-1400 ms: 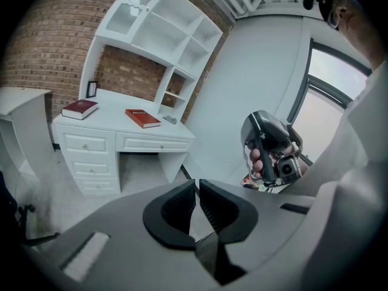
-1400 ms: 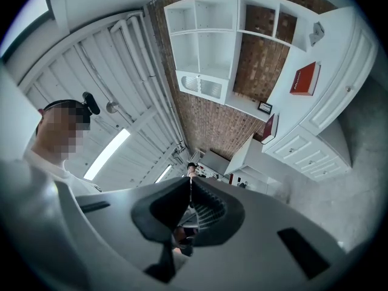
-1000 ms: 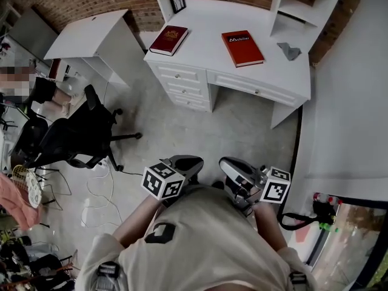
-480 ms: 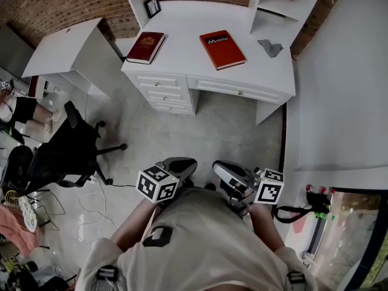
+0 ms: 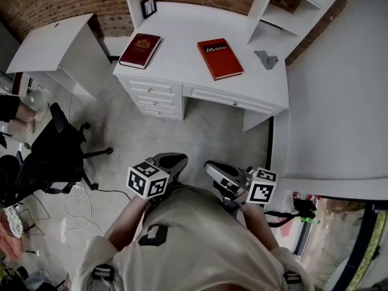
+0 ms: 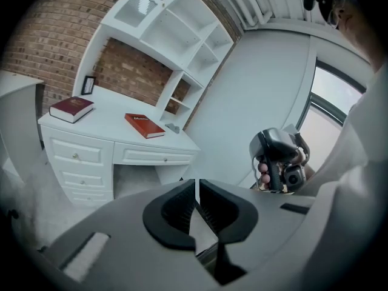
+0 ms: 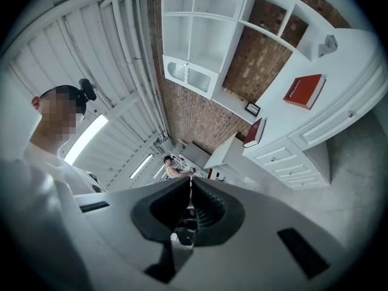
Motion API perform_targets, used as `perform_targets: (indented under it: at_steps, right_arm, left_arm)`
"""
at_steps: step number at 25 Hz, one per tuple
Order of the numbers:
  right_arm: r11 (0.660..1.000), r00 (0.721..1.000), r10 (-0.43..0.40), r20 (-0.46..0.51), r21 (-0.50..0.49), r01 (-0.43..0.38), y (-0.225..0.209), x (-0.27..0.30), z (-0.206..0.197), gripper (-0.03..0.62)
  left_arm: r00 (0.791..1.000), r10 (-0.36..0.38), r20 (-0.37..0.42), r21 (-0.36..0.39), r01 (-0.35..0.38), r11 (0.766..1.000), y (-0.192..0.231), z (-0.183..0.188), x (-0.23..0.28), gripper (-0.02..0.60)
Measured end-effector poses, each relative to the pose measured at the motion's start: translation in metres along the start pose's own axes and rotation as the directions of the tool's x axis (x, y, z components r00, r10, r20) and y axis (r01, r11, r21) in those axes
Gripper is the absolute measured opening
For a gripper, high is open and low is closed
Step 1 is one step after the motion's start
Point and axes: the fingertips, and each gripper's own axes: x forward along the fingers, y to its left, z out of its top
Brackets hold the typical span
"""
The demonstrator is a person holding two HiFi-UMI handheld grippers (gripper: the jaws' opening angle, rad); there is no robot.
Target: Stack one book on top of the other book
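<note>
Two books lie apart on the white desk (image 5: pixel 182 35): a dark red book (image 5: pixel 140 50) on the left and a brighter red book (image 5: pixel 219 58) near the middle. Both grippers are held close to the person's body over the floor, well short of the desk. The left gripper (image 5: pixel 171 160) is shut with nothing in it. The right gripper (image 5: pixel 212 168) is also shut and empty. In the left gripper view the jaws (image 6: pixel 198 185) meet, with the dark red book (image 6: pixel 71 108) and the red book (image 6: pixel 144 125) far ahead. The right gripper view shows shut jaws (image 7: pixel 191 185) and both books (image 7: pixel 302 91) (image 7: pixel 254 132).
A small grey object (image 5: pixel 265 59) and a picture frame (image 5: pixel 148 6) are on the desk under a white hutch (image 5: pixel 285 5). A second white table (image 5: pixel 51 41) stands left. A black office chair (image 5: pixel 57 153) and cables (image 5: pixel 79 211) are on the floor at left. A white wall (image 5: pixel 339 102) runs along the right.
The desk and books have shifted left and lower in the head view as the person moved across the floor. Both grippers stayed shut near the body.
</note>
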Motion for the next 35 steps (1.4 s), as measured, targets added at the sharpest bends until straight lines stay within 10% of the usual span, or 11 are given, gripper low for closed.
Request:
perform_targets:
  at_steps: [35]
  right_arm:
    - [0.996, 0.968, 0.064, -0.244, 0.070, -0.048, -0.021, 0.184, 0.008, 0.008]
  left_arm:
    - [0.971, 0.147, 0.188, -0.189, -0.112, 0.976, 0.176, 0.042, -0.109, 0.020]
